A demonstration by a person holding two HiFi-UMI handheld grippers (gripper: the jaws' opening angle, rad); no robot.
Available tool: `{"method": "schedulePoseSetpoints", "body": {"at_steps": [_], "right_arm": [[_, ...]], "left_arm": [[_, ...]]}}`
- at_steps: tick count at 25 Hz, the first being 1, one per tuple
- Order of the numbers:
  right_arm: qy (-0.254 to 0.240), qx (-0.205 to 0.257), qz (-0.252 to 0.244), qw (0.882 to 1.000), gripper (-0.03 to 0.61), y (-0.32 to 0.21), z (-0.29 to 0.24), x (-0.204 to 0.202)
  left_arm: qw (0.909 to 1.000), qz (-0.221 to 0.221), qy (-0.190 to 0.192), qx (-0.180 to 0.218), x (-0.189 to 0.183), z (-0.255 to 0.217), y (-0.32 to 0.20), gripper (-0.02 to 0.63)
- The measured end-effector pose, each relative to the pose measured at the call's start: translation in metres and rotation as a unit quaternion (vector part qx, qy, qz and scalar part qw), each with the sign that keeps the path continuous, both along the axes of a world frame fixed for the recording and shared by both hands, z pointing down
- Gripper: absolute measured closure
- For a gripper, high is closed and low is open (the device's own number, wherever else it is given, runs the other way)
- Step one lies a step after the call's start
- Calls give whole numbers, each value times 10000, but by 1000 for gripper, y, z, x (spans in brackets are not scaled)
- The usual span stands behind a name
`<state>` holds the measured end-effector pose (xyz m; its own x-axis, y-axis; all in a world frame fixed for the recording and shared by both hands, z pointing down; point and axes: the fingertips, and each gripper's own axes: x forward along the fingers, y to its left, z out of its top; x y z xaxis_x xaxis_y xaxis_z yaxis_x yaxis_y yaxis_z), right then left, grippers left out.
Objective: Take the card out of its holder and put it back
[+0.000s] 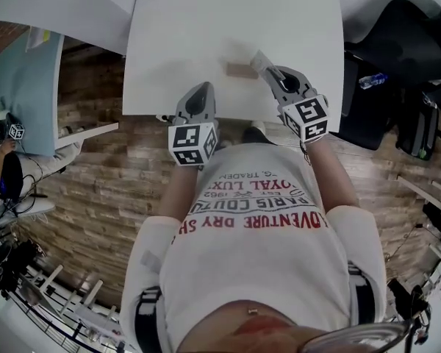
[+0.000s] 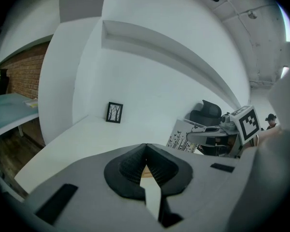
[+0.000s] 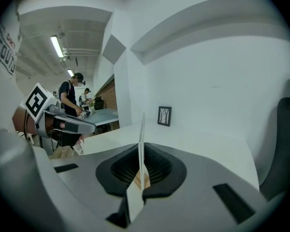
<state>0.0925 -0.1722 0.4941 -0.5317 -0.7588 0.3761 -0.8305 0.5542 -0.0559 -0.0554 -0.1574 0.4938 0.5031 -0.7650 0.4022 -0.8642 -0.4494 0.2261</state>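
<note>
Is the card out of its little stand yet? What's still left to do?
Done: the card is out of the wooden holder, which sits bare on the white table. In hand: the right gripper is shut on the card, just beside the holder; the left gripper is shut and empty. Left: slide the card back into the holder.

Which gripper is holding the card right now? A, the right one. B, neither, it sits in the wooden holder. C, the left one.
A: the card stands edge-on, clamped in the right gripper, out of the wooden holder.
</note>
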Motion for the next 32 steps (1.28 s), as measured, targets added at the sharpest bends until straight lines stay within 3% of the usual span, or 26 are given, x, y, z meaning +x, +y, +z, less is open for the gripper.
{"method": "schedulePoseSetpoints", "body": {"at_steps": [6, 10, 18, 32], "right_arm": [[4, 107, -1079, 9941, 543, -12, -2, -11], [19, 98, -1887, 9820, 543, -16, 0, -18], [112, 95, -2905, 9567, 543, -18, 6, -34], [374, 28, -3719, 9275, 543, -21, 19, -59]], "left_arm": [[9994, -318, -44, -87, 2, 7, 0, 589], [9986, -515, -76, -101, 2, 9, -2, 589], [9971, -759, -53, -25, 4, 6, -4, 589], [9957, -917, -114, -60, -3, 10, -5, 589]]}}
